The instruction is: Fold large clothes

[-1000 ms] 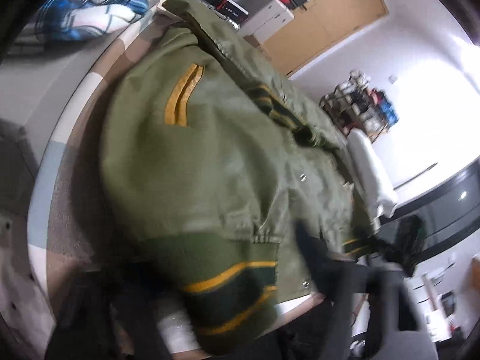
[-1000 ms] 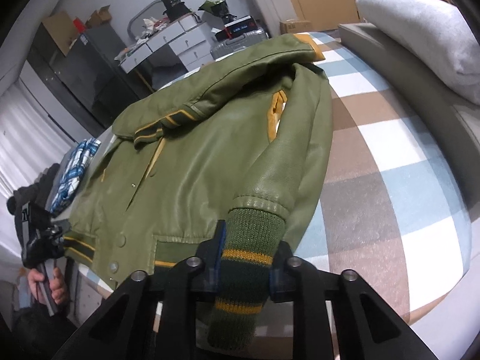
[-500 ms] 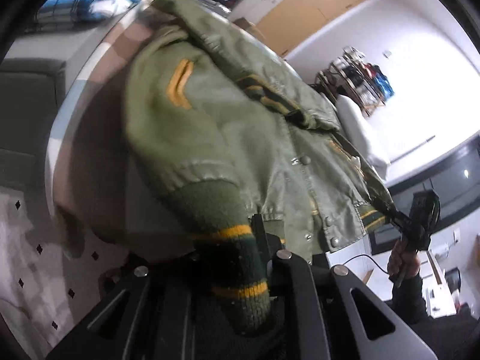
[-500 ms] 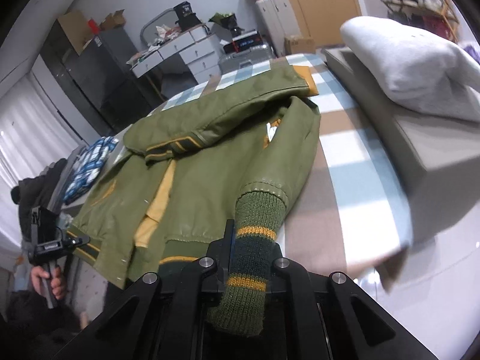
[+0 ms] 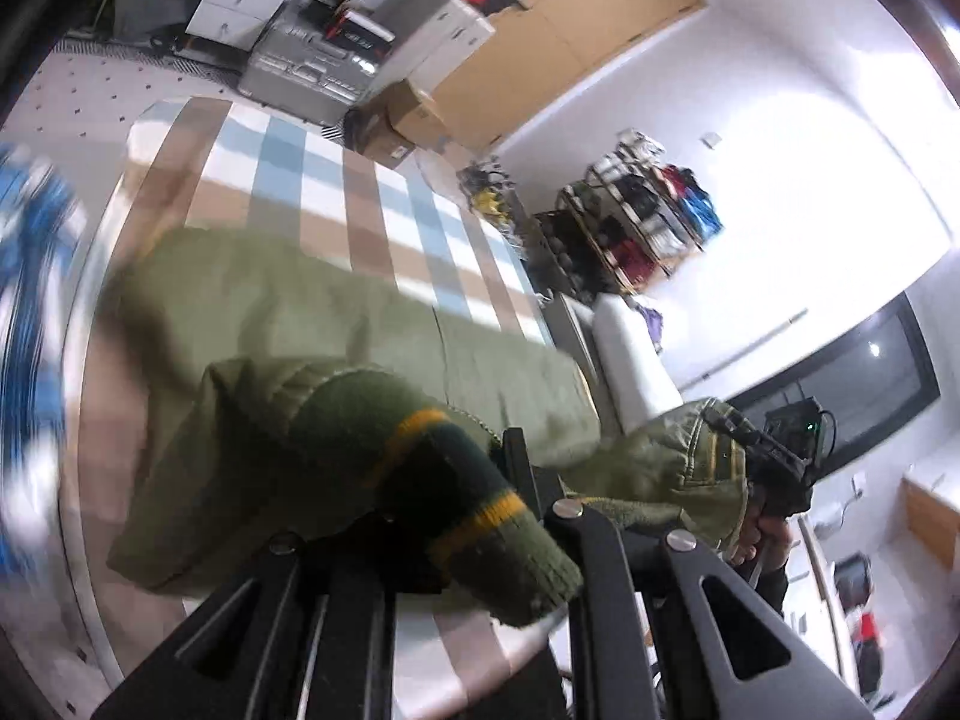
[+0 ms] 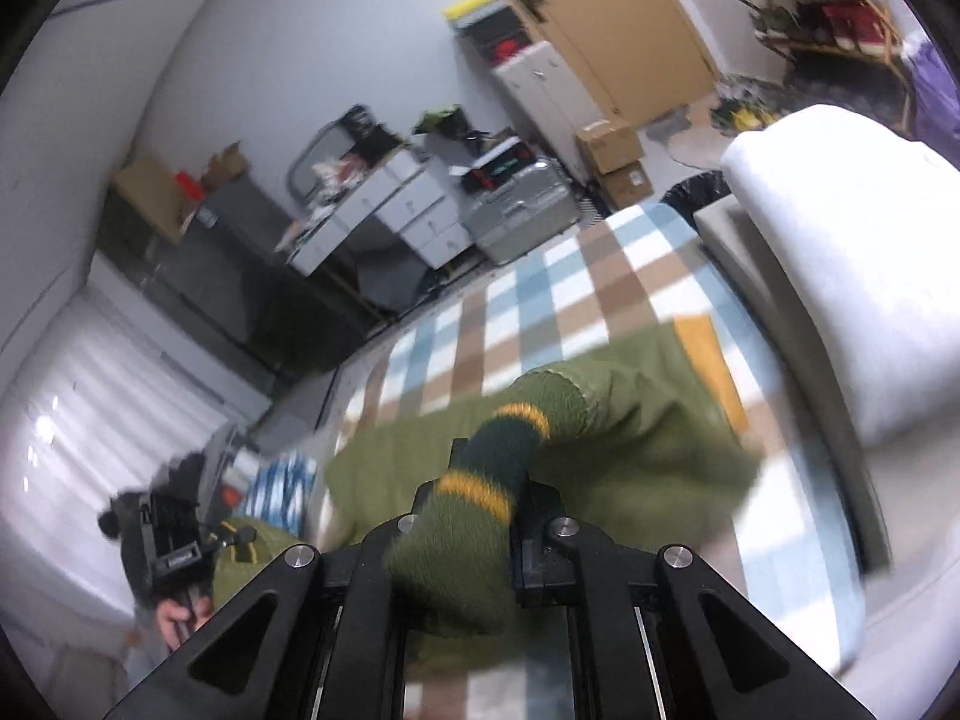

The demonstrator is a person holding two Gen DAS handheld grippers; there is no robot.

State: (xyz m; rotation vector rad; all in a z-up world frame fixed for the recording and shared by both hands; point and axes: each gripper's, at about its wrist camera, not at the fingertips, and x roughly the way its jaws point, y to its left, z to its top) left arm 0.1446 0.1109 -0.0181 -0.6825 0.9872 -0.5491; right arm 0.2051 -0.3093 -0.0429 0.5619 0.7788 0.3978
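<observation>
Both tongs are tipped downward toward the bed (image 5: pixel 336 192), each with a knitted cuff caught in it. The left tongs (image 5: pixel 480 480) are pressed together on the dark green, yellow-striped cuff (image 5: pixel 474 504) of one sleeve; the cuff bulges out to either side of the black fingers (image 5: pixel 519 468) and droops over the near edge of the frame. Just beyond these tongs the olive jacket (image 5: pixel 288 324) is bunched and blurred on the checked cover, its body stretching away from the tips toward the far side of the bed. To the right of the left tongs, the person's other hand (image 5: pixel 765 531) grips a black handle, with a fold of jacket draped against it. The right tongs (image 6: pixel 480 474) likewise pinch the other cuff (image 6: pixel 486 492), which stands up between the jaws and bends away to the sleeve ahead; the rest of the jacket lies spread just past the tips, an orange lining patch (image 6: pixel 711 360) showing to the right. A white pillow (image 6: pixel 852 276) sits farther right of these tongs, and low on their left a hand (image 6: pixel 177 618) holds the other device. A blue checked cloth (image 6: pixel 282 489) lies on the left, between that device and the right tongs.
</observation>
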